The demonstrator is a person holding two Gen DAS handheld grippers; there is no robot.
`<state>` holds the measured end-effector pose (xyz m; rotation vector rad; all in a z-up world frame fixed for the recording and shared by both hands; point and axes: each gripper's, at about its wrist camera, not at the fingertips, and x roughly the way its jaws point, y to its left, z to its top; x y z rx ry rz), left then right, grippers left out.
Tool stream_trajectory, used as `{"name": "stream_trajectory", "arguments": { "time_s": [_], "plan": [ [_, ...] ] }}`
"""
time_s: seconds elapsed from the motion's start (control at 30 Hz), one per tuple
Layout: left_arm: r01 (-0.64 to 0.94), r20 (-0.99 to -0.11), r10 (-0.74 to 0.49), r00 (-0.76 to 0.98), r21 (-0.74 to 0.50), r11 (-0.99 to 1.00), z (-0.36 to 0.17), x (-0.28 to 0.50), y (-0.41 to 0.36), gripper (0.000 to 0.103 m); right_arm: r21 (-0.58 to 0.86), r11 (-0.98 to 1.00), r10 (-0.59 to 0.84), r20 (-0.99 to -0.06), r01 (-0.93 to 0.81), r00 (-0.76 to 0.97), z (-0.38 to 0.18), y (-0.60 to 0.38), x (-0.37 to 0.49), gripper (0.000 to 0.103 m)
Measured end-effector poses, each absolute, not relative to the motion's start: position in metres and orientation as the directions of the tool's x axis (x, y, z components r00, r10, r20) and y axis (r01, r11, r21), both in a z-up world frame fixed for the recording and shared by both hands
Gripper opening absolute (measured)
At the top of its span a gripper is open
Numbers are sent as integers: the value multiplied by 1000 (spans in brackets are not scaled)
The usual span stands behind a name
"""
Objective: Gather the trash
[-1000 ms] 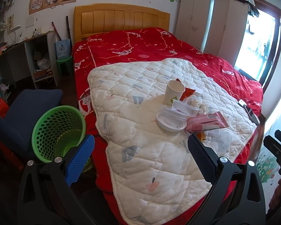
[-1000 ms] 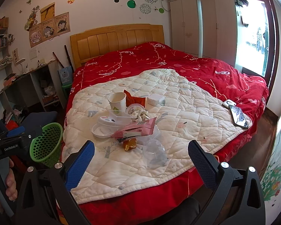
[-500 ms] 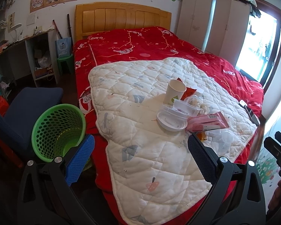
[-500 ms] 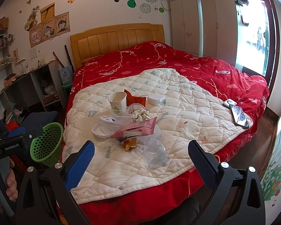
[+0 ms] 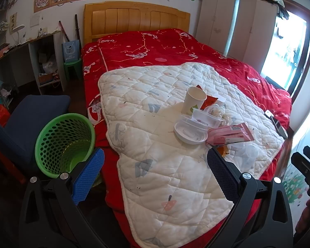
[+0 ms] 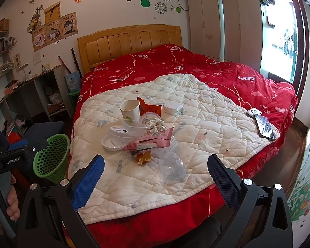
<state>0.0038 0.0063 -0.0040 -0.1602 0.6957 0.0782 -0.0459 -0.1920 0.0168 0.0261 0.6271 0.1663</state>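
a green basket point(image 5: 64, 142) stands on the floor just beside the bed point(image 5: 175, 47). i can see its green bottom, and nothing shows in it. the trash sits in a pile on the white quilt point(image 6: 196, 111) on top of the bed. a paper cup point(image 6: 130, 109) stands upright, and its inside looks bare. touching it are a white bowl point(image 5: 189, 131), a clear plastic box point(image 5: 206, 116), a pink wrapper point(image 6: 148, 140) and an orange bag point(image 6: 149, 107). a clear plastic cup point(image 6: 171, 167) lies on its side near the quilt's edge. a phone point(image 6: 264, 127) lies well apart from the pile. a blue chair point(image 5: 31, 115) sits next to the basket. the left gripper point(image 5: 153, 171) and the right gripper point(image 6: 153, 173) both hang in front of the bed, jaws wide apart, holding nothing.
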Motion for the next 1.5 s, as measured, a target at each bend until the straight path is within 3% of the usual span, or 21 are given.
{"name": "stream_trajectory", "arguments": {
  "time_s": [1.5],
  "plan": [
    [-133,-692,7,722,-128,983,-19,52,10,98,48,971,207,-652,-233,729,-8,-178,11,97]
  ]
}}
